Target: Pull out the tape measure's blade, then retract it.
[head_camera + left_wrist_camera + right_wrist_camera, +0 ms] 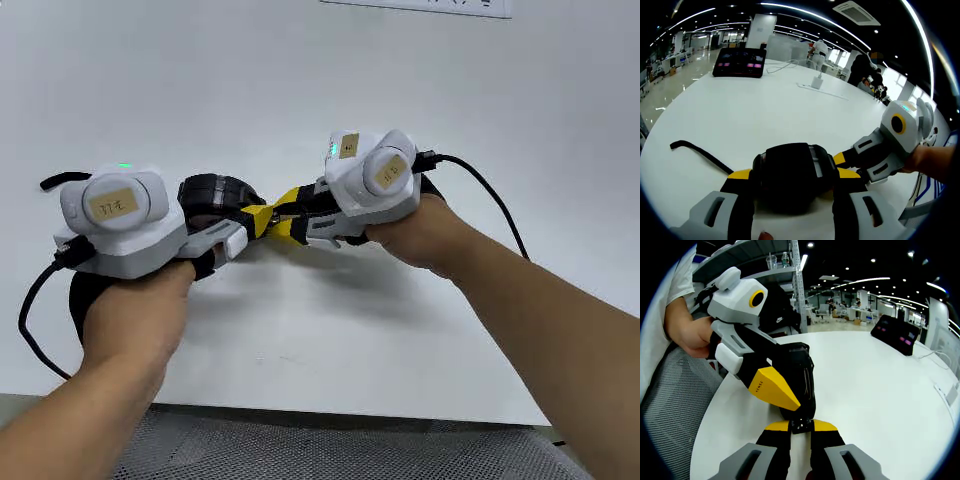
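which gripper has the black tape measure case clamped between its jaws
The left gripper: its yellow-tipped jaws sit either side of the black tape measure case. The right gripper only pinches a small tab at the case's edge.

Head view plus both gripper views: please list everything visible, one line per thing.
tape measure: 1, black, body clamped in the left gripper
blade tip: 1, dark, pinched in the right gripper, close to the case
strap: 1, black, lying on the table beside the tape measure
table: 1, white, under everything
dark panel: 1, black with lit keys, far side of table
people: at least 2, standing beyond the table
mesh surface: 1, grey, at the table's near edge
left gripper: 1, white and black, yellow tips
right gripper: 1, same colours
hands: 2, each holding a gripper
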Demonstrator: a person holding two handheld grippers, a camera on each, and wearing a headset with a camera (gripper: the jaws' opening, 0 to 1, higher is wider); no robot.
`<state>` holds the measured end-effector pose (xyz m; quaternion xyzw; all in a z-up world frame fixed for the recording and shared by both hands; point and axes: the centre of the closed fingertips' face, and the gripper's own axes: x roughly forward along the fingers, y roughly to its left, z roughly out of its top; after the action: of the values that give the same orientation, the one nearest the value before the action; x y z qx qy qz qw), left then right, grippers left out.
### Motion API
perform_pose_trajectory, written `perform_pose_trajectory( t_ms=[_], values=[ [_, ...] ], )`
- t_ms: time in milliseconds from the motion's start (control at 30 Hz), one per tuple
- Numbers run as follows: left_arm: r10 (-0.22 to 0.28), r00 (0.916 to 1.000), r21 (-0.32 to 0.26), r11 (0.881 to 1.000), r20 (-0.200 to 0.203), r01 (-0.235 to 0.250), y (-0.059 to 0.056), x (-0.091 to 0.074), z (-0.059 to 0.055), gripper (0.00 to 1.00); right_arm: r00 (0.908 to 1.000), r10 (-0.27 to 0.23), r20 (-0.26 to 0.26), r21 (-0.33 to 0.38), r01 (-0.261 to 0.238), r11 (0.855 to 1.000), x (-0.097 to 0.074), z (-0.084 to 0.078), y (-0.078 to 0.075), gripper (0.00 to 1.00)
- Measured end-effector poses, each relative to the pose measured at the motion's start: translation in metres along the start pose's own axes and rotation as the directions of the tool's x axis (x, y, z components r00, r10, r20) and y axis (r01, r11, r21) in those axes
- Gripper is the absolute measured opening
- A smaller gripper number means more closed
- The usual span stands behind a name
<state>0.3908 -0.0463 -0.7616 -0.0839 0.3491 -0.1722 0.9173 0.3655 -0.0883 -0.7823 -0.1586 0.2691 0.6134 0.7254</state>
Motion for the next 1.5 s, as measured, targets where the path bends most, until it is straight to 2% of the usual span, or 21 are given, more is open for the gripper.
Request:
perform_pose_trajectory(
  t_ms=[300, 667, 900, 1233, 1333, 1500],
  values=[
    [0.001, 1.0, 0.0, 1.0, 0.005, -0.001, 0.0, 0.0, 0.0, 0.6, 0.9999, -0.006, -0.01, -0.009, 0.006, 1.0, 0.001, -0.001, -0.001, 0.12],
    [-0.026, 0.9996, 0.022, 0.999, -0.009, 0.026, -0.001, 0.002, 0.001, 0.62, 0.9997, -0.022, -0.01, 0.008, 0.022, 1.0, -0.003, -0.001, -0.005, 0.16],
    [-0.036, 0.9994, 0.042, 0.998, 0.001, 0.036, -0.001, 0.002, 0.006, 0.66, 0.9994, -0.035, -0.007, 0.024, 0.035, 0.999, -0.009, -0.001, -0.005, 0.19],
    [-0.044, 0.999, 0.09, 0.995, 0.013, 0.042, -0.003, -0.008, 0.011, 0.71, 0.9982, -0.06, 0.005, 0.058, 0.06, 0.997, -0.014, 0.003, -0.001, 0.28],
    [-0.054, 0.9985, 0.089, 0.995, 0.006, 0.054, -0.004, -0.011, 0.01, 0.72, 0.9971, -0.075, 0.01, 0.07, 0.074, 0.995, -0.018, 0.003, 0.0, 0.31],
    [-0.09, 0.996, 0.124, 0.988, 0.002, 0.089, -0.009, -0.017, 0.009, 0.72, 0.9958, -0.091, 0.012, 0.083, 0.089, 0.993, -0.027, 0.002, 0.004, 0.34]
  ],
)
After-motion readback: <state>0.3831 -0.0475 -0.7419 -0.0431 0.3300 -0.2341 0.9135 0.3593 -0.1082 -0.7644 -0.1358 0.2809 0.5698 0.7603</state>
